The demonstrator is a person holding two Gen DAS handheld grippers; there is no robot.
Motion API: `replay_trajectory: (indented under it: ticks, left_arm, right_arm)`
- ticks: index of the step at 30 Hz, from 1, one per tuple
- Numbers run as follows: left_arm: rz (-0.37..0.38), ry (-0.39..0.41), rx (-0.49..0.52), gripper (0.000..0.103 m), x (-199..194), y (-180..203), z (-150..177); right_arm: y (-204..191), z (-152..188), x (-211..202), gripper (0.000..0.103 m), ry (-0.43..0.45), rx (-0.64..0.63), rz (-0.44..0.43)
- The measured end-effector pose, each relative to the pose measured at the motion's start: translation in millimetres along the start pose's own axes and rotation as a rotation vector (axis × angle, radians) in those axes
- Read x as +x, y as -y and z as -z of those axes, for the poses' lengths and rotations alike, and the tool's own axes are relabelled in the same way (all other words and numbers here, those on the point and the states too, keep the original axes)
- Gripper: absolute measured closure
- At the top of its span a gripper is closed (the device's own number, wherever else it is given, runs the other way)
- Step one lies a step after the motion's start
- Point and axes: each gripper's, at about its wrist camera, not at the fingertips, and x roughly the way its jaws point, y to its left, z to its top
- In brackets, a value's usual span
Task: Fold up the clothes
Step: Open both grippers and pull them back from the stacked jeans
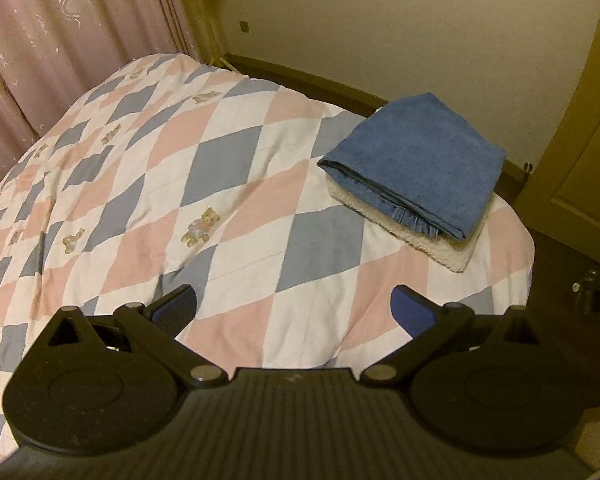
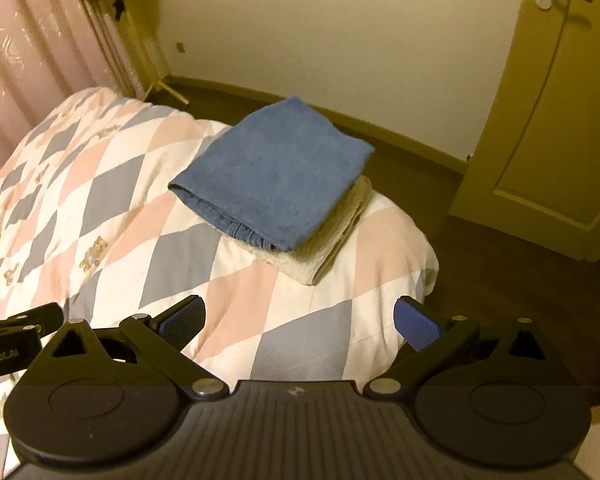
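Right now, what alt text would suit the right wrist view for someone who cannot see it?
A folded blue garment lies on a folded cream fleece near the corner of a bed's diamond-patterned quilt. The right gripper is open and empty in the foreground; a closed door is behind.

Both the left gripper (image 1: 294,308) and the right gripper (image 2: 300,320) are showing black ribbed bodies, round side discs, silver pivot screws, angled black linkage arms, triangular cut-outs outboard and blue textured pads (image 2: 416,328) lining the fingertips.
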Motion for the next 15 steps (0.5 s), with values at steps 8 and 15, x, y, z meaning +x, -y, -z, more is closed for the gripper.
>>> replay_trajectory:
  ticks: [8, 15]
  left_arm:
    - [-0.011, -0.010, -0.038, 0.001, 17, 32, -25]
    - [-0.018, -0.023, -0.057, 0.001, 26, 60, -39]
  right_arm:
    - [27, -31, 21, 0.000, -0.016, -0.047, -0.007]
    - [56, -49, 37, 0.000, -0.045, -0.052, -0.011]
